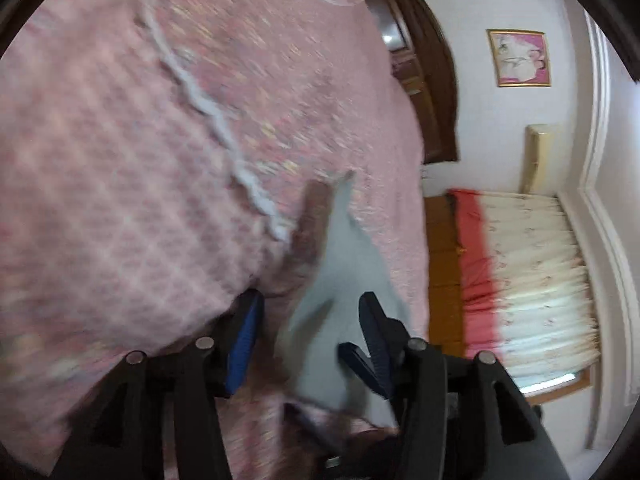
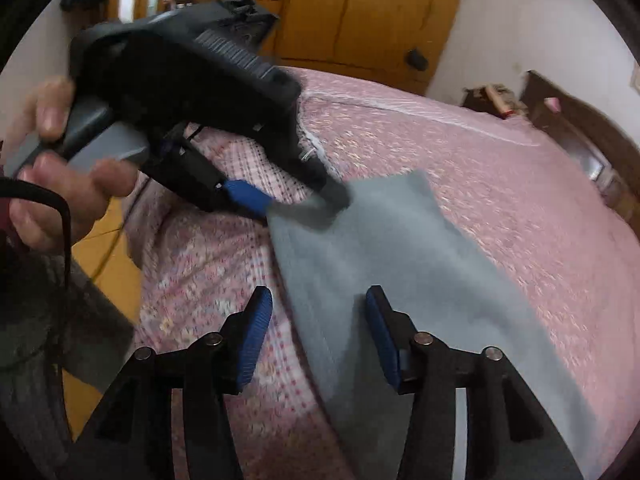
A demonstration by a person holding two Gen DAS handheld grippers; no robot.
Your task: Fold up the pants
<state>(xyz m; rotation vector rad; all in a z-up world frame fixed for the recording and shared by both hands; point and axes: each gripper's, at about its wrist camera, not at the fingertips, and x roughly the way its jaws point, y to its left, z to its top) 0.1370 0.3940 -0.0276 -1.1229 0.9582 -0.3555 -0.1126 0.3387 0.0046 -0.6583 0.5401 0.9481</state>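
Left tongs point(image 1: 308, 324): jaws apart, blue pads clear of the cloth, nothing clenched. Left wrist view, motion-blurred: grey pants point(image 1: 344, 280) run from between the jaws up toward the far side, narrowing to a tip on the pink bedspread point(image 1: 140, 140). Cloth sits in the gap, nearer the right pad; can't tell if it touches that pad. A white scalloped seam point(image 1: 212, 120) crosses the spread diagonally on the left. Far right: dark wood headboard point(image 1: 432, 80), framed picture point(image 1: 518, 58) on the wall, curtain point(image 1: 536, 280) with a red band.

Right tongs point(image 2: 318, 332): jaws also apart, released, pads not pressing anything. Right wrist view: pants point(image 2: 400, 264) lie flat on the bedspread point(image 2: 500, 184), spreading from the far left corner down to the near right. Their near left edge passes between the jaws; right pad is over the cloth, left pad over the checked part of the spread. Left tongs point(image 2: 304, 200) show here too, held by a hand point(image 2: 60, 184) at left, tips at the far left corner of the pants, one blue pad at the cloth's edge; contact unclear from blur. Far side: wooden wardrobe point(image 2: 360, 12), headboard point(image 2: 580, 132) at right.
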